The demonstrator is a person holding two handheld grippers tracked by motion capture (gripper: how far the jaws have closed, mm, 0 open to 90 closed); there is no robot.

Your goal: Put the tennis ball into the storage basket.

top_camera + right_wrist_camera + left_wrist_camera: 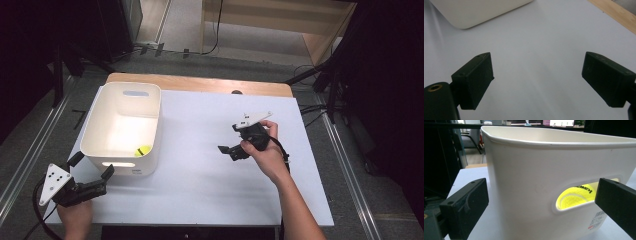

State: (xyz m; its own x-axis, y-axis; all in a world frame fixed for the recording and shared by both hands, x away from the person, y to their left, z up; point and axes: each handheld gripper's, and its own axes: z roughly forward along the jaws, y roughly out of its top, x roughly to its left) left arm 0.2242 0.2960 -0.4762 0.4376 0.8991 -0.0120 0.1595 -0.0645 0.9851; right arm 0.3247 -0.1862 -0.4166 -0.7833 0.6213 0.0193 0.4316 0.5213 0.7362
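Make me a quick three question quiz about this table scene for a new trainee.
1. True or false: the tennis ball lies inside the white bin.
2. Which gripper is nearer the bin: A) left gripper B) right gripper?
3. What shows between the right gripper's jaws in the right gripper view?

Key:
1. True; it also shows through the bin's handle slot.
2. A.
3. Nothing but the bare white table; the jaws stand open.

White bin point(531, 177) close ahead between spread black fingers point(466, 205), yellow tennis ball point(574, 197) behind its handle slot.
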